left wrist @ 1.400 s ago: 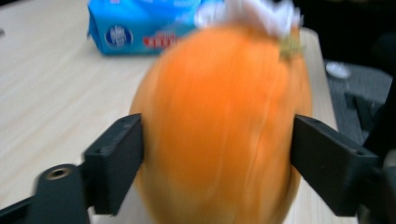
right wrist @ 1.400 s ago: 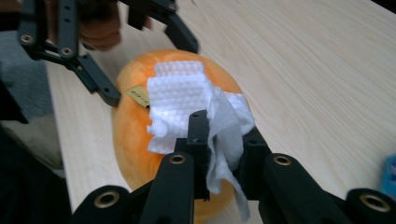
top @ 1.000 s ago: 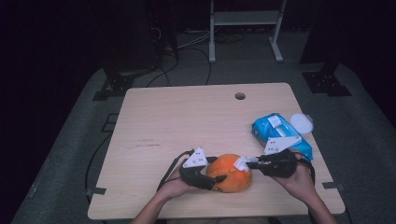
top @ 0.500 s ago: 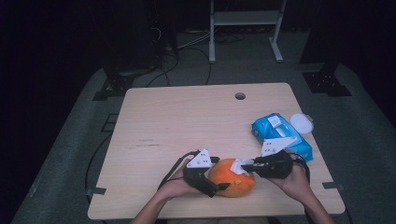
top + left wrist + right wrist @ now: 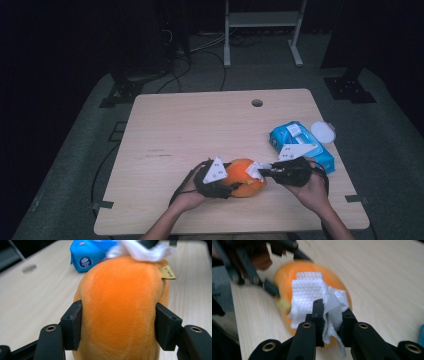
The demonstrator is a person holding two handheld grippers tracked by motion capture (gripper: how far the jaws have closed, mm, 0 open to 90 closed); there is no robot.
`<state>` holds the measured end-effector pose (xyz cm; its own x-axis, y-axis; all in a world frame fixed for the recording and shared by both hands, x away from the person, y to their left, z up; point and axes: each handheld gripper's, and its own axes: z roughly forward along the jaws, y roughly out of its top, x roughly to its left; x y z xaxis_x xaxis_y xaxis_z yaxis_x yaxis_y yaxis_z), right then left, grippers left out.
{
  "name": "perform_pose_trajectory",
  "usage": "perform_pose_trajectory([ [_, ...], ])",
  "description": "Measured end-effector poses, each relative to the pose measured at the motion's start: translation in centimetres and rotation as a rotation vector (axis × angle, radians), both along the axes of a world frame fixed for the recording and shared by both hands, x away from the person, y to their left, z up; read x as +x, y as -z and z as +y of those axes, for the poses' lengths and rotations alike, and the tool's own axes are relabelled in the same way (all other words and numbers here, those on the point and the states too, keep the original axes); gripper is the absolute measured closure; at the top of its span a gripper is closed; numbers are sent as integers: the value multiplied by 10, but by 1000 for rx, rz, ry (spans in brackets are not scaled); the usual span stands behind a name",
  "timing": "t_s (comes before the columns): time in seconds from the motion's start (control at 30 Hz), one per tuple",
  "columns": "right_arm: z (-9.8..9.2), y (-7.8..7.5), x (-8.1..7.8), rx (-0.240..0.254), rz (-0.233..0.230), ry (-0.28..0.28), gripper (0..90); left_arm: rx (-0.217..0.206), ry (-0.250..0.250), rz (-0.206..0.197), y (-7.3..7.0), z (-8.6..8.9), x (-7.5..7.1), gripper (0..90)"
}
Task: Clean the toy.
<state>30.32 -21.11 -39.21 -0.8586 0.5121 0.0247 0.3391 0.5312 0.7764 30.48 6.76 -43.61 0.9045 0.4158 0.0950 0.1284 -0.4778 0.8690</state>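
Left gripper: its jaws have just been closing and now clamp the orange plush toy from both sides — the pads press into the fur in the left gripper view, so I hold it firm at the near edge of the counter.
Right gripper: jaws together on a crumpled white tissue, which lies against the top of the toy.
Toy: resting on the counter between my two hands, small tag at its far side.
Step in hand: wiping the plush, as I judge it — I should keep the left grip steady so the toy does not roll, and drag the tissue with light, even pressure so it does not tear or slip out of the jaws.
Farther off: blue wipes pack to the right, beyond my right hand, with a round white lid just beside it.
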Motion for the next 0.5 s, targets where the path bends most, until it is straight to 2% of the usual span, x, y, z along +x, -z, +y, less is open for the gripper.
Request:
perform_pose_trajectory([
  [0.07, -4, 3, 1, -27, 19, 5, 780, -21, -6, 26, 2, 6, 3, 327],
  [0.13, -8, 7, 0, -26, 36, 11, 780, -33, -9, 43, 3, 8, 5, 314],
  [0.27, -4, 6, -1, -22, 23, 17, 782, -32, -2, 35, 3, 3, 2, 285],
  [0.43, 2, 4, 3, 8, -2, 29, 782, 30, 64, -5, 2, -7, -9, 265],
  [0.5, 1, 4, 5, 14, 2, 29, 782, 26, 54, -4, 1, -7, -9, 268],
])
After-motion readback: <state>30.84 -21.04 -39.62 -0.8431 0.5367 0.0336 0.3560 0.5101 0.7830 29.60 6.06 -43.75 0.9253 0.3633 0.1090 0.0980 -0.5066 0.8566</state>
